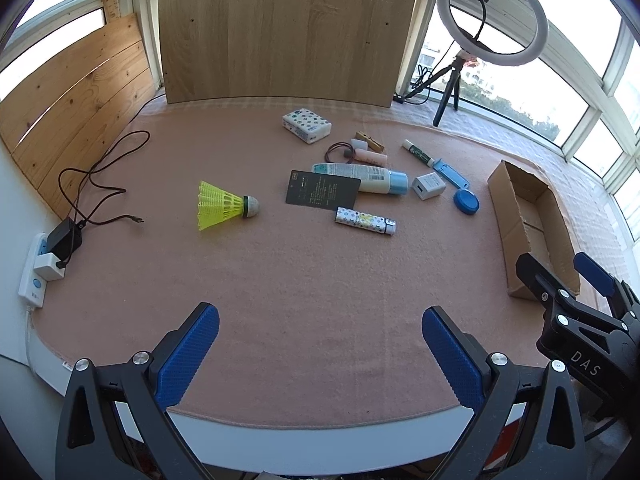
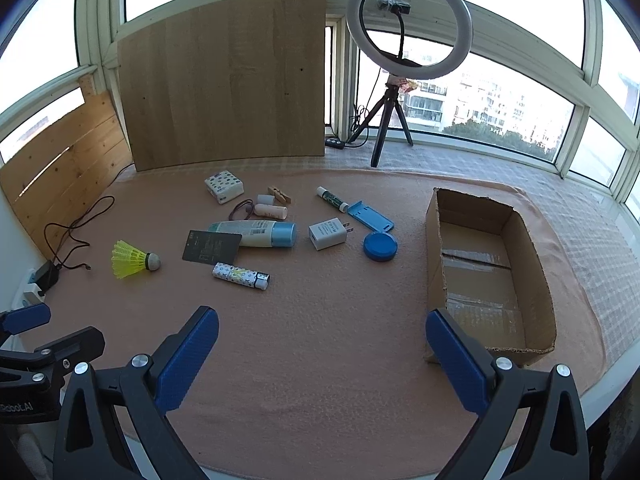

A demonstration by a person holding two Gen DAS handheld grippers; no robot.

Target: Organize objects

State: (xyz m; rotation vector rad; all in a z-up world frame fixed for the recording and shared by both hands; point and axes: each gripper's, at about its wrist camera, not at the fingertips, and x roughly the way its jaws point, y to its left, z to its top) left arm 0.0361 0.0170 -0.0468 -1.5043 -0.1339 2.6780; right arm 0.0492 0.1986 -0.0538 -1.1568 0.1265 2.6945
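The cardboard box (image 2: 486, 276) lies open-topped at the right side of the counter (image 2: 320, 340), on the pink cloth (image 1: 300, 300); its floor shows only strips of clear tape, with nothing inside. All the loose things sit on the cloth to its left, well apart from it.

Nearest the box is a round blue lid (image 2: 380, 247), touching the end of a flat blue holder (image 2: 370, 216). Just beside them stands a white charger plug (image 2: 328, 233), and behind it a small green-and-white tube (image 2: 332, 199). A white bottle with a blue cap (image 2: 256, 233) lies on its side, its base end partly covered by a dark card (image 2: 211, 247). In front of the card lies a patterned lighter (image 2: 241, 275). Farther back are a tissue pack (image 2: 224, 187), a wooden clothespin (image 2: 279, 194), a pale pink tube (image 2: 272, 211) and a dark hair tie (image 2: 242, 208). A yellow shuttlecock (image 2: 134, 262) lies alone at the left.

The left hand-held gripper (image 1: 320, 354) hovers over the near edge of the counter with its blue pads spread wide, holding nothing. The right hand-held gripper (image 2: 322, 356) is likewise spread wide and empty, its right finger (image 2: 456, 360) in front of the box's near left corner
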